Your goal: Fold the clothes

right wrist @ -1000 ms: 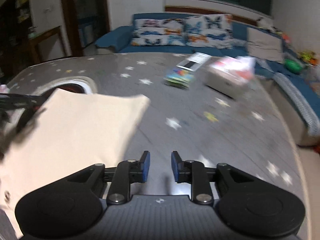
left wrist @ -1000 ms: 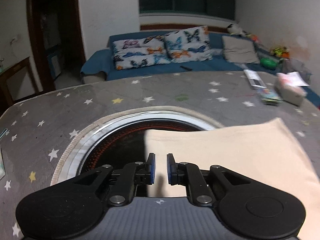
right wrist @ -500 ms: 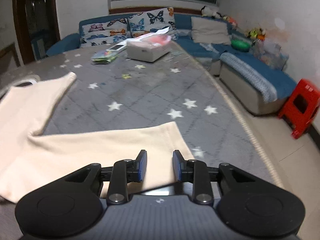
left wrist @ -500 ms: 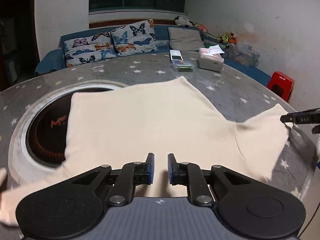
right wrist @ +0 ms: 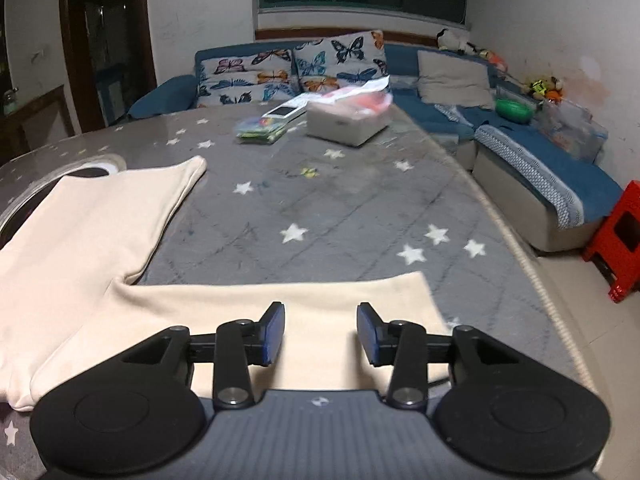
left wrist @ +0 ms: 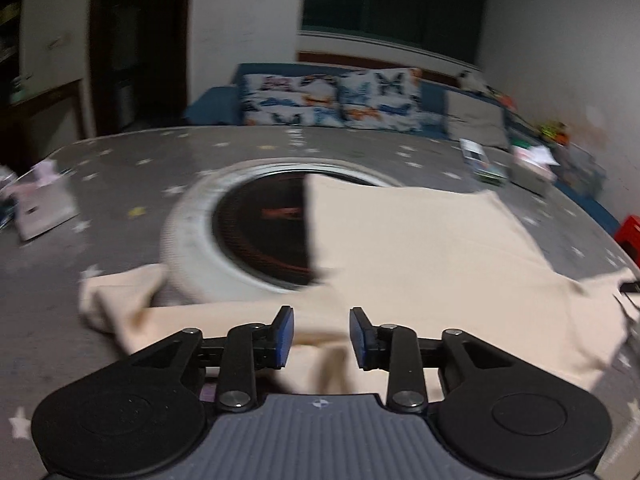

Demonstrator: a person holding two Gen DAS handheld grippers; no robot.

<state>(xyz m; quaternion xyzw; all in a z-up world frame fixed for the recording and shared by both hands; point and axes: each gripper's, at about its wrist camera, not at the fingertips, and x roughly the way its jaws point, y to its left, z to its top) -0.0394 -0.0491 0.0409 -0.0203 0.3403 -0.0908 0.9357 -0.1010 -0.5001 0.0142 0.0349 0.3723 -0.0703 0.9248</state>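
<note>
A cream long-sleeved garment (left wrist: 420,248) lies spread on the grey star-patterned table (left wrist: 120,184), partly over a round induction hob (left wrist: 264,236). My left gripper (left wrist: 321,336) hovers over its near edge by the left sleeve (left wrist: 120,300); its jaws are opening, and the cloth lies under them, not pinched. In the right wrist view the right sleeve (right wrist: 280,312) lies flat toward the table's right edge. My right gripper (right wrist: 320,332) is just above it with jaws opening and nothing clamped. The garment's body (right wrist: 88,224) stretches off to the left.
A tissue box (right wrist: 348,120), a phone (right wrist: 284,111) and a colourful packet (right wrist: 262,130) sit at the table's far end. A white box (left wrist: 44,208) lies at the far left. A blue sofa (right wrist: 540,160) and a red stool (right wrist: 620,236) stand beyond the right edge.
Both grippers' jaws have spread wider. The left view has swung left, toward the hob and the left sleeve. The right gripper has settled lower over the right sleeve.
</note>
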